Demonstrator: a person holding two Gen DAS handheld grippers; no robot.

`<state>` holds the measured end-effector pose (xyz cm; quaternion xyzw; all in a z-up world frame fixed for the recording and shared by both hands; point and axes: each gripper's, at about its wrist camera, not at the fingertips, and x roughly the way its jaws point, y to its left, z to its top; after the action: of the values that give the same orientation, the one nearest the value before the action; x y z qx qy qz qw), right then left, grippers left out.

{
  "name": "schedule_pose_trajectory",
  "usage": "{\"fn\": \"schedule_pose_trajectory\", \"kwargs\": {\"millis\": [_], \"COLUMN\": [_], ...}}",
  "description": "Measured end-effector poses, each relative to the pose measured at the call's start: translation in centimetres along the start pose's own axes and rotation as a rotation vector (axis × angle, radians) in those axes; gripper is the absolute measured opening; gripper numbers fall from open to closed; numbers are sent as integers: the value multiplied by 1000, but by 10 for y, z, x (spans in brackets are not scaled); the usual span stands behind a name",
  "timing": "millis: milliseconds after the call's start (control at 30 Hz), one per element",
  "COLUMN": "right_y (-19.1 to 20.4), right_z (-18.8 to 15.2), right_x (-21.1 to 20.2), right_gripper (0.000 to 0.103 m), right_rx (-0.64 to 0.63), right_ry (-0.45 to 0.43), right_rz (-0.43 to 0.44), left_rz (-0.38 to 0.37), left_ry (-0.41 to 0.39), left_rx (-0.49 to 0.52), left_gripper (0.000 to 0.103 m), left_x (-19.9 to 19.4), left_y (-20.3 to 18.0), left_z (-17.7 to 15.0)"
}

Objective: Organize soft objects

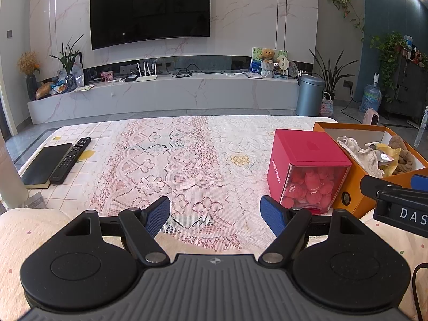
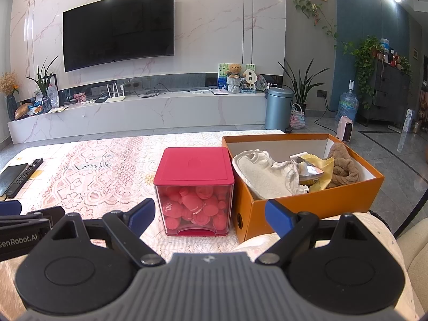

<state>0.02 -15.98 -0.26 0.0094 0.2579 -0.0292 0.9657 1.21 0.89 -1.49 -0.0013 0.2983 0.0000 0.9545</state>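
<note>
TV [image 2: 118,30] wall | remote [image 1: 71,160] beside notebook [image 1: 45,164] | bin [image 2: 278,108] floor

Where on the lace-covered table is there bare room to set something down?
Free: the wide lace tablecloth between the black remote control and the red-lidded clear cube box. Crowded: the right side, where that box stands beside the open orange cardboard box.

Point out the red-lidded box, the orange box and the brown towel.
red-lidded box [image 2: 194,164]: right wrist view, on its lid.
orange box [image 2: 315,203]: right wrist view, on its front wall.
brown towel [image 2: 343,169]: right wrist view, on its bunched middle.
</note>
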Motion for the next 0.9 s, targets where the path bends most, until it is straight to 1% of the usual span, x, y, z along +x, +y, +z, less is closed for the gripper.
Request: {"fn": "schedule_pose_trajectory", "kwargs": {"millis": [900], "right_y": [0], "right_z": [-1], "right_x": [0], "right_gripper": [88], "right_rx": [2], "right_ry": [3], "right_rz": [-2], "left_rz": [6], "left_ry": [-1], "left_rx": [-1], "left_gripper": [90], "left_x": [-2], "left_y": [1], "left_z": [-3]}}
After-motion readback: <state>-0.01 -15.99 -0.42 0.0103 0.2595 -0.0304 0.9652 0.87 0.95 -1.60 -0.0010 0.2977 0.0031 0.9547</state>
